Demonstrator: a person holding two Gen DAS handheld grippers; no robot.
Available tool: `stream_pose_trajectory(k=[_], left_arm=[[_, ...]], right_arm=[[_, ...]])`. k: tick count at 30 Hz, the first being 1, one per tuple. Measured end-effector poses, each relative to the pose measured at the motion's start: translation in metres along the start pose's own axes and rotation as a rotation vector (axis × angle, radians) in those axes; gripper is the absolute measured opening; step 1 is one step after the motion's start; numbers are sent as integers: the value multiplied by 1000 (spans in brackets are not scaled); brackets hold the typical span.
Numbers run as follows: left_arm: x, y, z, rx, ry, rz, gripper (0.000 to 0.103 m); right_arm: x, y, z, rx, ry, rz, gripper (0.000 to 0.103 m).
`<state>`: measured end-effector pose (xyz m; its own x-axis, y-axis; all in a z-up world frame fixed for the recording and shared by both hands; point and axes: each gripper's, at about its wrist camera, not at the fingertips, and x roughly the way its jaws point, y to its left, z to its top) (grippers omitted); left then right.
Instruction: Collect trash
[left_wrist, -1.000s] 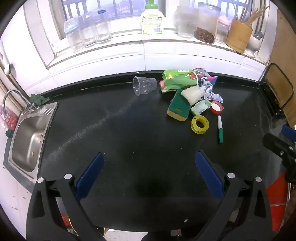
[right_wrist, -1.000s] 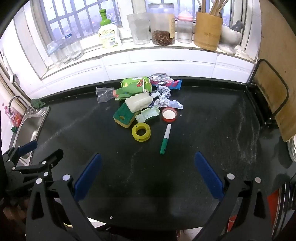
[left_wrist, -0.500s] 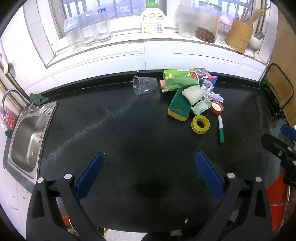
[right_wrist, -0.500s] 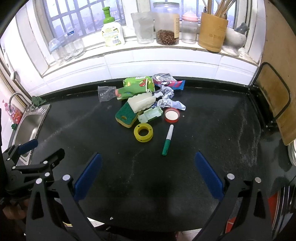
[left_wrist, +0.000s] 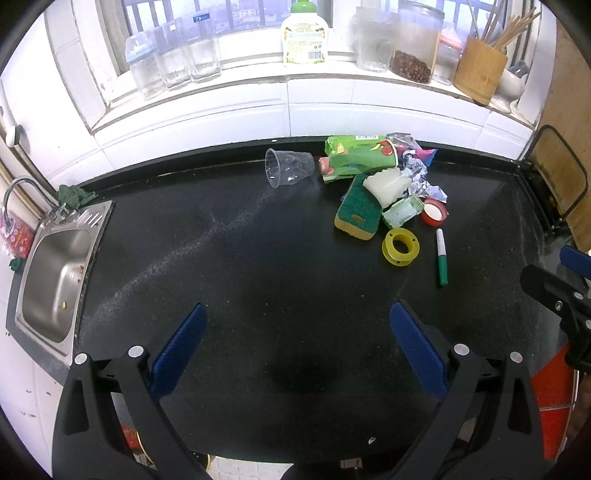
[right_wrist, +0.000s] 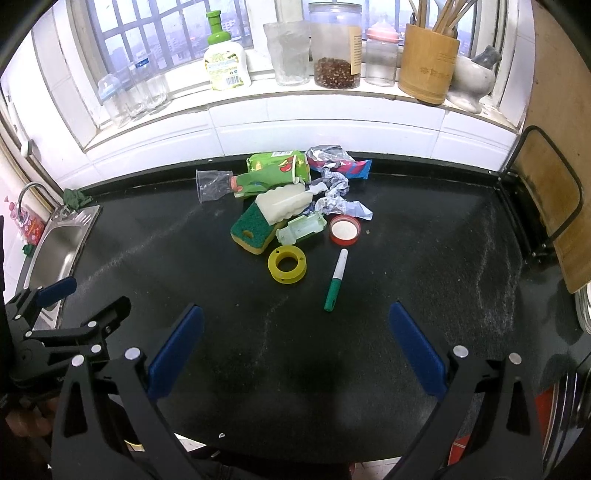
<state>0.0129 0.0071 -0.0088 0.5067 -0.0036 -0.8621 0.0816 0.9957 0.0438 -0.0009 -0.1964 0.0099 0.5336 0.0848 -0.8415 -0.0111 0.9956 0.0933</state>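
A pile of trash lies at the back of the black counter (left_wrist: 258, 280): a clear plastic cup (left_wrist: 289, 171) on its side, green cartons (left_wrist: 354, 157), a green-and-yellow sponge (left_wrist: 357, 214), a white crumpled bottle (left_wrist: 388, 182), crumpled foil and wrappers (left_wrist: 421, 173), a red lid (left_wrist: 434, 213), a yellow tape spool (left_wrist: 399, 246) and a green marker (left_wrist: 441, 261). The pile also shows in the right wrist view (right_wrist: 288, 206). My left gripper (left_wrist: 295, 343) is open and empty near the counter's front edge. My right gripper (right_wrist: 293, 343) is open and empty too, right of the left one.
A steel sink (left_wrist: 51, 284) sits at the counter's left end. Jars, bottles and a bamboo utensil holder (right_wrist: 428, 66) line the windowsill. A wire rack with a cutting board (right_wrist: 546, 192) stands at the right end. Something red (left_wrist: 554, 402) lies below the counter's right front.
Both views have shifted slightly. The trash pile sits a little lower in the right wrist view. Both grippers stay open and empty.
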Motion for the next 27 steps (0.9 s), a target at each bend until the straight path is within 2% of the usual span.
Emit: stream_pose_trajectory(k=[27], left_arm=[[7,-5,4,1,25,-11,96]], right_arm=[[6,-3,3,-2,12,1,97]])
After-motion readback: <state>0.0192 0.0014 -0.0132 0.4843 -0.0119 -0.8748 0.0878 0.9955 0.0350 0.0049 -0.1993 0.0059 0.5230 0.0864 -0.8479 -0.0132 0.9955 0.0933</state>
